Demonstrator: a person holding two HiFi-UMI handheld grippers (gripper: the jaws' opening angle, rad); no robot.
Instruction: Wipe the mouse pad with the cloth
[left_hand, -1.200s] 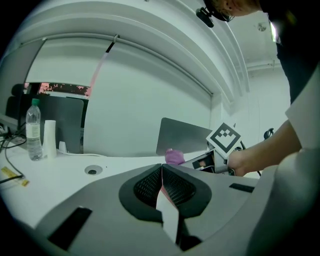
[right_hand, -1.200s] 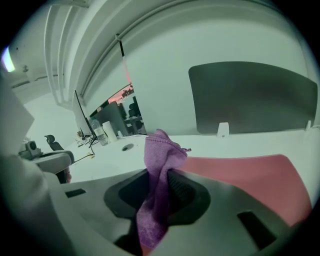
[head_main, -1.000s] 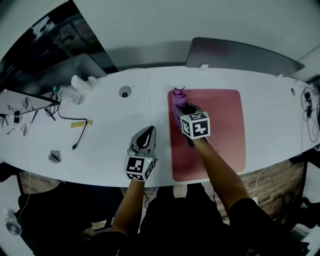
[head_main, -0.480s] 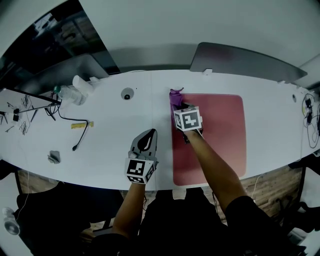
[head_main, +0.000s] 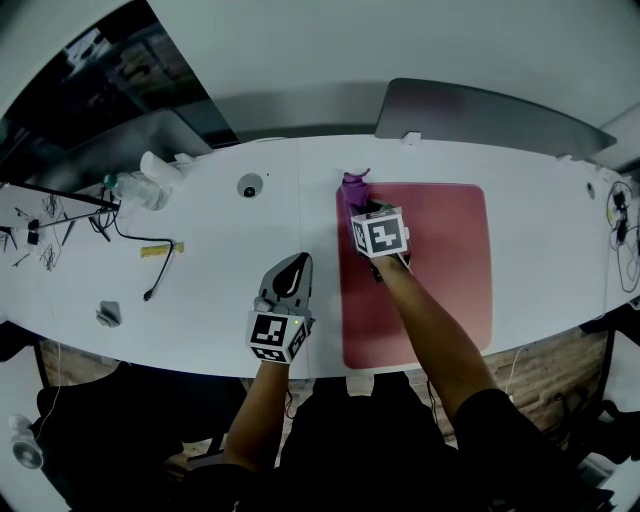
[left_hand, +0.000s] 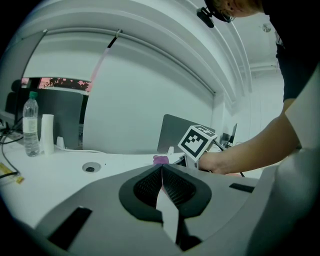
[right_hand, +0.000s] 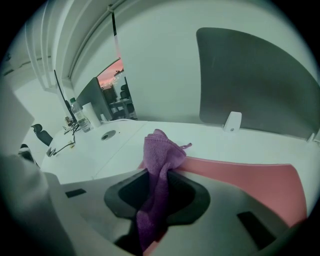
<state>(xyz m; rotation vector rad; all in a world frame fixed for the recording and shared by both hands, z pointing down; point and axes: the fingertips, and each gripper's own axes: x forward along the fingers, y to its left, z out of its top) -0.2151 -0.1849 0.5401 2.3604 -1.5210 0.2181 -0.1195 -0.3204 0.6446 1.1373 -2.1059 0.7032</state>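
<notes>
A large pink mouse pad (head_main: 440, 270) lies on the white desk, also seen as a pink sheet (right_hand: 250, 180) in the right gripper view. My right gripper (head_main: 357, 205) is shut on a purple cloth (head_main: 353, 188) at the pad's far left corner; the cloth (right_hand: 157, 165) bunches up between the jaws and sticks out ahead of them. My left gripper (head_main: 290, 280) rests on the desk left of the pad, its jaws shut with nothing between them (left_hand: 161, 172).
A grey divider panel (head_main: 480, 110) stands behind the pad. A round cable grommet (head_main: 249, 187) sits in the desk. At the left are a plastic bottle (head_main: 140, 185), a black cable (head_main: 150, 255), a yellow strip (head_main: 160, 248) and a crumpled wad (head_main: 110, 314).
My right gripper with the cloth has moved slightly farther up the pad's left edge toward its far corner. The left gripper has stayed put.
</notes>
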